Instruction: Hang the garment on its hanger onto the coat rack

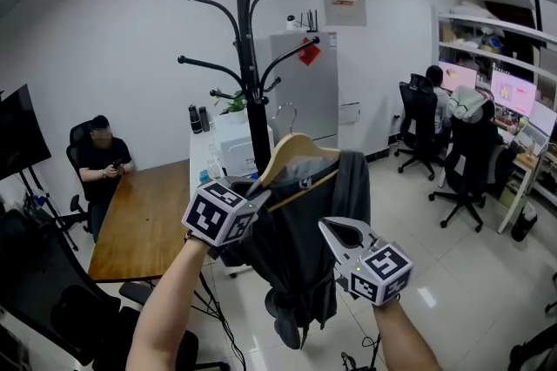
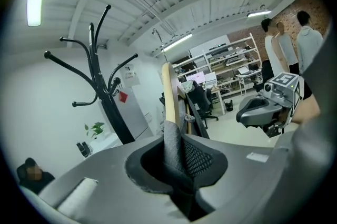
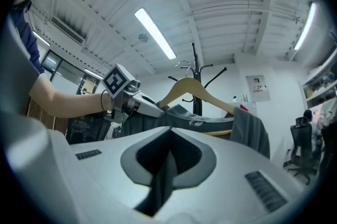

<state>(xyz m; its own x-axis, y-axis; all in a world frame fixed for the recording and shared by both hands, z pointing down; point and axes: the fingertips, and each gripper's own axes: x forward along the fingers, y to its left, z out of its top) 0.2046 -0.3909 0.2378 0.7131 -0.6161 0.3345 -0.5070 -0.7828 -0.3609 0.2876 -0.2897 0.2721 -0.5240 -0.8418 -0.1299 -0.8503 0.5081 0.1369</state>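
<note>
A wooden hanger (image 1: pixel 296 150) with a metal hook carries a dark grey garment (image 1: pixel 305 256), which is held up in the air in front of the black coat rack (image 1: pixel 252 82). My left gripper (image 1: pixel 261 197) is shut on the garment's shoulder over the hanger's left arm; the left gripper view shows dark cloth and the hanger (image 2: pixel 169 97) pinched in my left gripper (image 2: pixel 176 157). My right gripper (image 1: pixel 329 227) hangs just right of the garment's lower front, not touching it. In its own view my right gripper (image 3: pixel 166 165) has its jaws together with nothing between them, and the garment (image 3: pixel 210 123) is ahead of it.
A wooden table (image 1: pixel 144 221) stands at the left with a seated person (image 1: pixel 104 156) behind it. A grey cabinet (image 1: pixel 305 91) is behind the rack. Office chairs (image 1: pixel 461 160) and people at desks fill the right. A black chair (image 1: pixel 43 300) is near, lower left.
</note>
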